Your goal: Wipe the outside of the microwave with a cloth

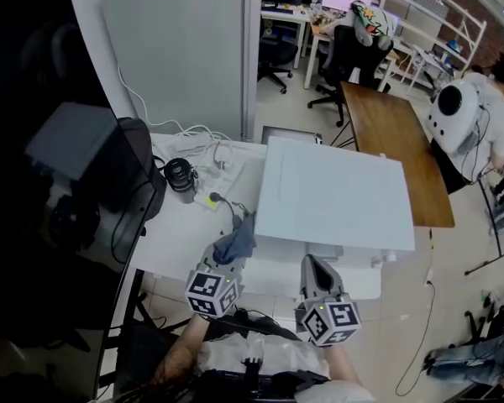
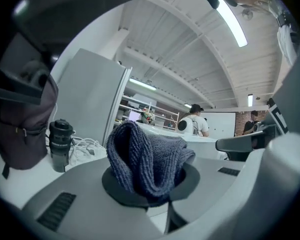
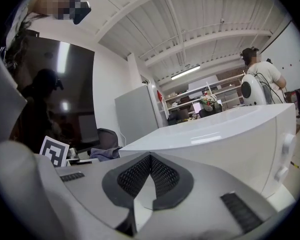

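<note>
While blue-grey knitted cloth (image 2: 149, 160) sits bunched, pinched between jaws of left hand-held gripper (image 2: 151, 186), it lies just beside front-left corner of white box-shaped microwave (image 1: 332, 193) on white worktop (image 1: 178, 235). Right hand-held gripper (image 3: 142, 183) near microwave front: jaws pressed together, holding nothing.

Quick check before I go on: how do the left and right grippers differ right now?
The left gripper is shut on a blue-grey cloth. The right gripper is shut with nothing between its jaws. In the head view, the left gripper sits by the microwave's left front corner, and the right gripper is before its front face. Both are the same grey build, each with a marker cube.
</note>
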`<state>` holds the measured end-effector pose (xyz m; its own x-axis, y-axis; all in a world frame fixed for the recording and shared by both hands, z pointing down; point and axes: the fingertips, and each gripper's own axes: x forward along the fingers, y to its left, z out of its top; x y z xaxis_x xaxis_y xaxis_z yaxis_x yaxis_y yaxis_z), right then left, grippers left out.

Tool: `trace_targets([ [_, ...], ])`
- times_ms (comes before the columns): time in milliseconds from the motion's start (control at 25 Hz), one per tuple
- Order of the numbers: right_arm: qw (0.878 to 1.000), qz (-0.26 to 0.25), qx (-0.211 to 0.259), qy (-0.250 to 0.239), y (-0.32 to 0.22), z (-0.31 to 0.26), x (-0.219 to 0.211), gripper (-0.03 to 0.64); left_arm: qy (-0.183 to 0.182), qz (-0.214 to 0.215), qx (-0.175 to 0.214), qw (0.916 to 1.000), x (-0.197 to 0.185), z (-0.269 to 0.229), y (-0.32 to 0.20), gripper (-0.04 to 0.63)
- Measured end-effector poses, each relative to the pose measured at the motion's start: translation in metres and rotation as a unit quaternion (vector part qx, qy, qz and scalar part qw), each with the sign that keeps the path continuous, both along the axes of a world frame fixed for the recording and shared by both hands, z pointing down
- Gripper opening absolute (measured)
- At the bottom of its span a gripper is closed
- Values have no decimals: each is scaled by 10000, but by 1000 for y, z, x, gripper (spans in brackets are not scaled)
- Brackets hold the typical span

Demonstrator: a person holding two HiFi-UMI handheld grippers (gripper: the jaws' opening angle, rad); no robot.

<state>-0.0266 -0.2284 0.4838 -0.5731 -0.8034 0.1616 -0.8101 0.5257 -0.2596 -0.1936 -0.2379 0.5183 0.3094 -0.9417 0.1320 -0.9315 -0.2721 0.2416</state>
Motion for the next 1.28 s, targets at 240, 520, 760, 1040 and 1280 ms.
trace_targets([
  [240, 9999, -155, 40, -2, -1, -4, -5, 23, 35, -710, 180, 9973, -41, 3, -27, 52],
  [520, 10000, -95, -2, 23, 2, -3, 5, 23, -486, -574, 597, 9954, -66, -3, -143, 54],
  [760, 9997, 247, -24, 31, -8, -1, 20, 23, -656, -96, 116, 9977, -42, 37, -203, 54],
  [1040, 9989, 468, 71, 4, -20, -7, 25, 23, -205, 344, -177, 9990, -30, 54, -198, 54],
  [1280, 9992, 396, 37, -26, -24, -4, 19, 23, -202, 507, -251, 9982, -28, 66, -135, 54],
])
